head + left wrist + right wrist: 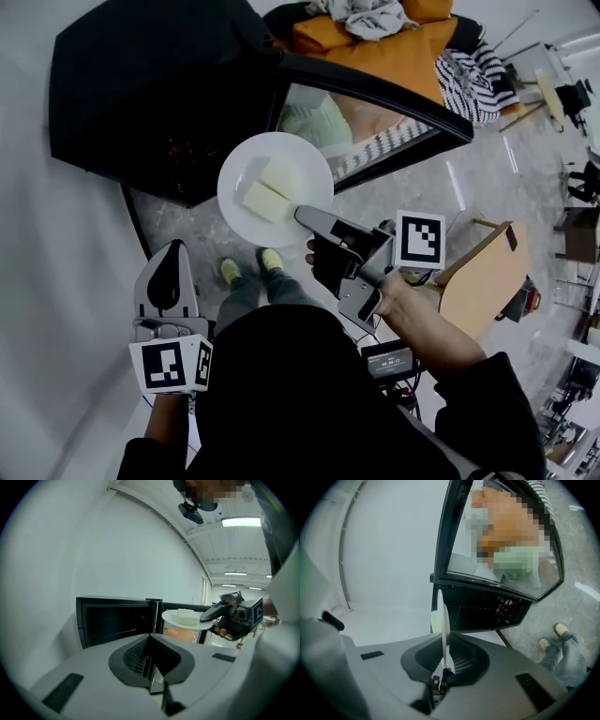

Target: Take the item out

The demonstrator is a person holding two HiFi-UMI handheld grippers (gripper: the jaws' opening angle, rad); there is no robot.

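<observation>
**A:** Head view says it's basically done. The white plate (281,145) is clear of the black microwave (141,84), up in the air in front of the open door (375,122), w/ two pale yellow blocks (272,190) on it.

**B:** What's got it?

**A:** The right gripper (302,216), jaws nipped tight on the rim; its own view shows the plate edge-on between them. Meanwhile the left gripper (171,255) is closed, nothing in it, low by the person's side.

**B:** Left to do?

**A:** Prob. just set it down; can't see where. Door's not closed yet.

**B:** Materials?

**A:** Plate's round, smooth, glossy, ceramic-looking. Blocks are matte, slab-shaped and soft-looking, butter or tofu, can't tell. Door's glass in a black frame.
</observation>
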